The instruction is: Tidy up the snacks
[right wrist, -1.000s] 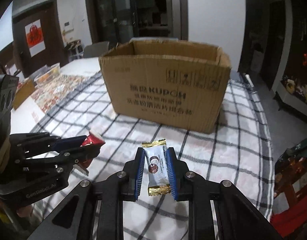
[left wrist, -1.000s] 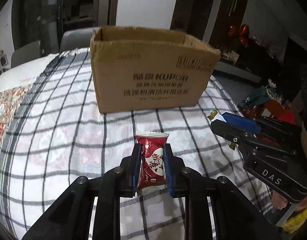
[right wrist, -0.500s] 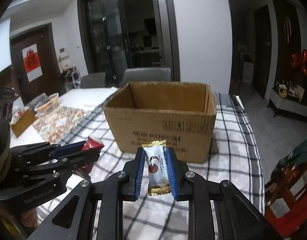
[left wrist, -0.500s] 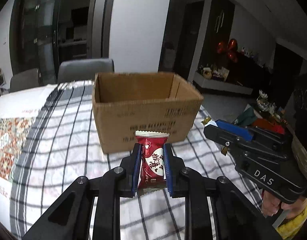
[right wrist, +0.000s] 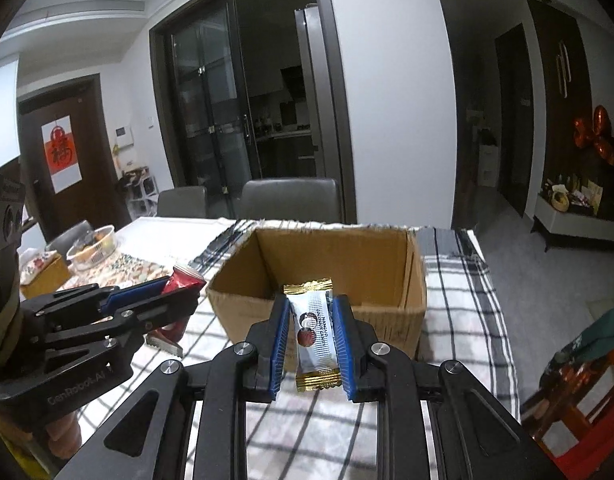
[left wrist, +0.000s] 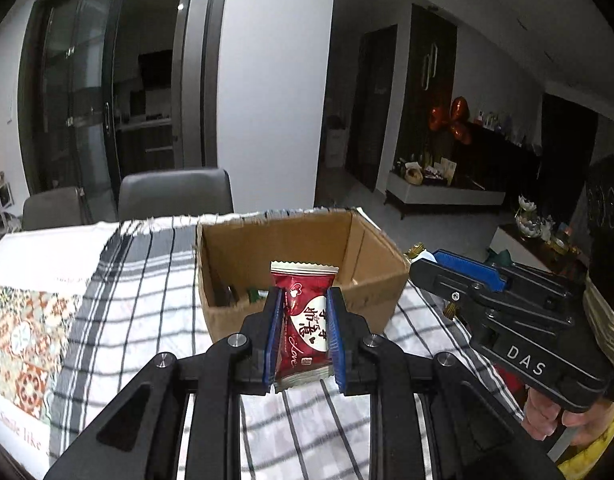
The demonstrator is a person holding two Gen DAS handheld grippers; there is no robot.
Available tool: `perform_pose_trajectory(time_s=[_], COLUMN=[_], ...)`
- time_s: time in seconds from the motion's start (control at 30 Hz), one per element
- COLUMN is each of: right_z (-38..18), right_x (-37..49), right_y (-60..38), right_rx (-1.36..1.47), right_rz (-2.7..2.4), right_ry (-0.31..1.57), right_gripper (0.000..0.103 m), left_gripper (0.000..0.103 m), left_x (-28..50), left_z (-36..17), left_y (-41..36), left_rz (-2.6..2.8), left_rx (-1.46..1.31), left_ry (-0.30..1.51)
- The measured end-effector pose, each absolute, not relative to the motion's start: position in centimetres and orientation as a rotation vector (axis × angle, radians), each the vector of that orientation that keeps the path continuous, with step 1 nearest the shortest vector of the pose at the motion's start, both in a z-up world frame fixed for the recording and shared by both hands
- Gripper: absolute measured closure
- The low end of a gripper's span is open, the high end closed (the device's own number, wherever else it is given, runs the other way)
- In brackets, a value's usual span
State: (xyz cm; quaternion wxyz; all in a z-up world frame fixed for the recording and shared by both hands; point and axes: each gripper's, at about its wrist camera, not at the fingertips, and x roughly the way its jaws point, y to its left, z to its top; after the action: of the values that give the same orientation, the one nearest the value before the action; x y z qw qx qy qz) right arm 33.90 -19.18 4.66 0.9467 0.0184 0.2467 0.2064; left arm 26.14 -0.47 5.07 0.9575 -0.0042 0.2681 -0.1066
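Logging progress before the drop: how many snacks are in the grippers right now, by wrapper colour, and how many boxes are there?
Red wrapper: 1, red snack in left gripper
White-and-gold wrapper: 1, white snack in right gripper
Cardboard box: 1
Total: 3

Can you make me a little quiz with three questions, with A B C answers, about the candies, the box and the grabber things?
1. Where does the open brown cardboard box stand?
A. on the checked black-and-white tablecloth
B. on a grey chair
C. on the floor

2. What colour is the heart-printed candy wrapper in the left gripper?
A. green
B. red
C. yellow

3. What is the right gripper doing?
A. open and holding nothing
B. resting inside the box
C. shut on the white candy bar with gold ends

Answers:
1. A, since the checks run out from under the box on all sides.
2. B, since the wrapper is red with a white heart.
3. C, since both blue-padded fingers press the bar's sides.
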Motion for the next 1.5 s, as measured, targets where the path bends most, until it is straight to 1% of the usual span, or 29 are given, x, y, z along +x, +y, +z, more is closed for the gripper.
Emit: perform_pose_trajectory(time_s=[0.33,0.77,0.8,0.83,0.87,0.9,0.93,1.0,1.07,1.1,1.2,1.27,1.33,1.37,1.43,1.5], right_z=[5.5,4.8,4.7,4.7,4.6,4.6,4.5,4.5,4.5,4.6,4.7,4.9,5.0,5.1,5.2,5.4], right_x=[37.5,42.9,43.0,43.5,43.9,44.0,44.0,43.7,43.1,42.6,41.0,39.8,38.5,37.8,36.2,34.7], right_y=[-18.7,-18.0,-17.9,-18.0,-18.1,-18.1,-18.2,-18.4,-18.6,-18.6,-18.6,-18.8,-19.0,-19.1,-19.3,-19.4], right_rx=[0.034,0.024,0.028,0.031,0.035,0.038,0.036,0.028,0.025,0.021,0.011,0.018,0.020,0.022,0.024,0.029], right_rz=[0.398,0.358,0.353,0.352,0.343,0.333,0.323,0.315,0.306,0.304,0.289,0.277,0.274,0.270,0.266,0.257], right_ry=[0.493,0.542,0.545,0.559,0.575,0.578,0.575,0.572,0.568,0.565,0.558,0.552,0.543,0.539,0.546,0.545], right_gripper=[0.079,0.079,0.078,0.075,0.063,0.057,0.054,0.054,0.054,0.054,0.054,0.045,0.043,0.043,0.043,0.036], left_gripper=[0.081,0.080,0.077,0.074,0.070,0.067,0.066,0.058,0.055,0.050,0.041,0.038,0.033,0.028,0.024,0.020], left_x=[29.7,35.5,35.8,36.0,36.1,36.2,36.2,35.8,35.1,34.5,32.6,31.1,29.8,28.9,27.4,25.6], left_z=[5.7,5.1,5.2,5.2,5.3,5.4,5.5,5.5,5.5,5.6,5.6,5.8,6.0,6.2,6.5,6.7], left_y=[-0.2,0.0,0.0,0.1,0.1,0.2,0.2,0.5,0.6,0.6,0.7,0.9,0.9,1.0,1.2,1.2], left_rz=[-0.201,-0.228,-0.228,-0.226,-0.219,-0.208,-0.199,-0.186,-0.170,-0.155,-0.123,-0.109,-0.105,-0.101,-0.101,-0.082], left_rx=[0.026,0.004,0.001,0.000,0.002,0.006,0.009,0.007,0.017,0.027,0.044,0.061,0.065,0.063,0.056,0.060], left_ry=[0.532,0.580,0.587,0.588,0.580,0.574,0.572,0.569,0.558,0.550,0.523,0.510,0.499,0.493,0.477,0.456])
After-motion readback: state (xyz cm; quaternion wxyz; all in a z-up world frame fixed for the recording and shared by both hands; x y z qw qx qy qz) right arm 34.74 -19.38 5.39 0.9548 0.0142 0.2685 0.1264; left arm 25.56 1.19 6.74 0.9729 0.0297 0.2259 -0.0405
